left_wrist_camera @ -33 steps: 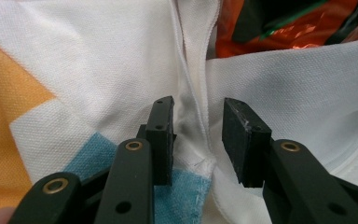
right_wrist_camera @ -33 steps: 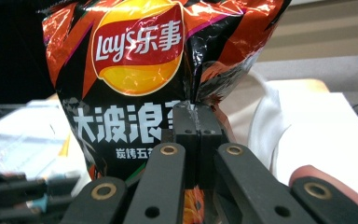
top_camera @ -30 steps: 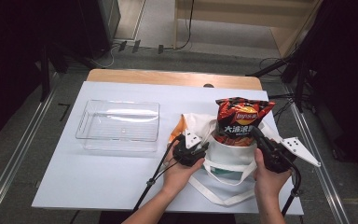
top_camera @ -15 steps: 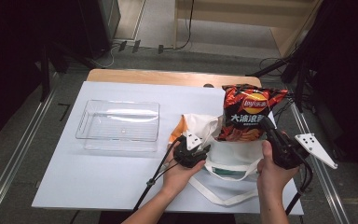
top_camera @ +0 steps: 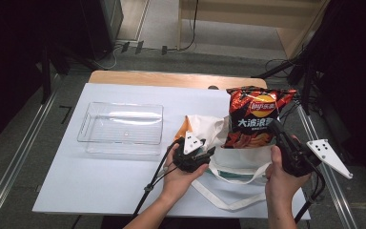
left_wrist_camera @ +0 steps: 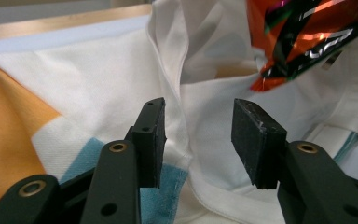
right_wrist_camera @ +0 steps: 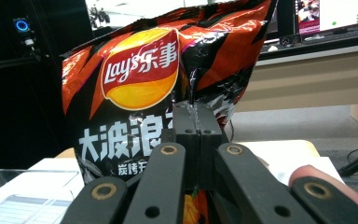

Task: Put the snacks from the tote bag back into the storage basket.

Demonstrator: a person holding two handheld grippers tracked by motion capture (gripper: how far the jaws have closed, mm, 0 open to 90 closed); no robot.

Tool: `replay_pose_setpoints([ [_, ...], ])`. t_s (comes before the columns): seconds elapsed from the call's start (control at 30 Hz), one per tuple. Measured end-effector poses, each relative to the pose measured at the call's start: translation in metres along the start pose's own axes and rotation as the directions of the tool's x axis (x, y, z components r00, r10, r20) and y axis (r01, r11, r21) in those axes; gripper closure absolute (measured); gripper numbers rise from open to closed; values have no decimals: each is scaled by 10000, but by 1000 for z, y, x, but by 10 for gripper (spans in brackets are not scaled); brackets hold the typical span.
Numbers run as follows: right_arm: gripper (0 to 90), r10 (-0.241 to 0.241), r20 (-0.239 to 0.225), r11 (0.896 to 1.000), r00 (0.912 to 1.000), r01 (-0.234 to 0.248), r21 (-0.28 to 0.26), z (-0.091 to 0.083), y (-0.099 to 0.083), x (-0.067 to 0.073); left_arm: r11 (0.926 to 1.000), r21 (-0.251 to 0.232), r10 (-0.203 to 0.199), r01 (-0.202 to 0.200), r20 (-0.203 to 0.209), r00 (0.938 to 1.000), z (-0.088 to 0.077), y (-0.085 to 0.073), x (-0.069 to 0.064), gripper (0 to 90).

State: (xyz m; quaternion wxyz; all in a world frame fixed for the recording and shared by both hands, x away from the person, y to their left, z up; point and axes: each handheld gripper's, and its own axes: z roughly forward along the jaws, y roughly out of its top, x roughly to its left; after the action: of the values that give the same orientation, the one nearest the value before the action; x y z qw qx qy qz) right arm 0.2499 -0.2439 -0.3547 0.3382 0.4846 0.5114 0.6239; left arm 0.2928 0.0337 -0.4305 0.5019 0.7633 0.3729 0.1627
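Observation:
A red and black Lay's chip bag [top_camera: 257, 114] hangs upright over a white cloth tote bag [top_camera: 209, 131] that lies on the table. My right gripper [top_camera: 275, 128] is shut on the chip bag's edge, and the right gripper view has the chip bag [right_wrist_camera: 140, 93] pinched between the closed right gripper [right_wrist_camera: 196, 121]. At the tote's near left rim sits my left gripper [top_camera: 208, 151]. Its jaws have just been opening. In the left gripper view the left gripper [left_wrist_camera: 198, 140] stands apart, with the fold of the tote bag's rim [left_wrist_camera: 177, 88] between the pads, not pressed.
A clear plastic tray [top_camera: 119, 106] stands on the white table [top_camera: 100, 181] to the left of the tote. The tote's long strap [top_camera: 219, 200] trails toward the front edge. A wooden strip [top_camera: 171, 78] borders the far side; cables trail from both grippers.
The right gripper has lifted the chip bag up and to the right, out of the tote's mouth. The left hand has stayed at the tote's rim.

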Motion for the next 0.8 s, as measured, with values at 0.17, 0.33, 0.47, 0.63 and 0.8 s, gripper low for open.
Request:
replay_pose_setpoints([
  [0.17,900,-90,-98,9998,9999,92,150,1,-3,4,9999,-122,80,-80,29,10000,-11,4,2,563],
  [0.33,900,-171,-166,9997,9997,174,190,2,-4,8,9976,-649,-239,259,308,9992,-28,14,3,563],
  [0.47,900,-278,-234,9992,9993,284,268,3,-6,11,9951,-964,-163,208,474,9987,-39,24,-2,561],
  [0.63,900,-323,-352,9989,9989,335,322,5,-8,17,9914,-1282,-176,246,561,9983,-47,32,-4,557],
  [0.8,900,-373,-470,9987,9982,388,335,6,-9,21,9875,-1469,-422,562,962,9945,-52,38,-5,545],
])
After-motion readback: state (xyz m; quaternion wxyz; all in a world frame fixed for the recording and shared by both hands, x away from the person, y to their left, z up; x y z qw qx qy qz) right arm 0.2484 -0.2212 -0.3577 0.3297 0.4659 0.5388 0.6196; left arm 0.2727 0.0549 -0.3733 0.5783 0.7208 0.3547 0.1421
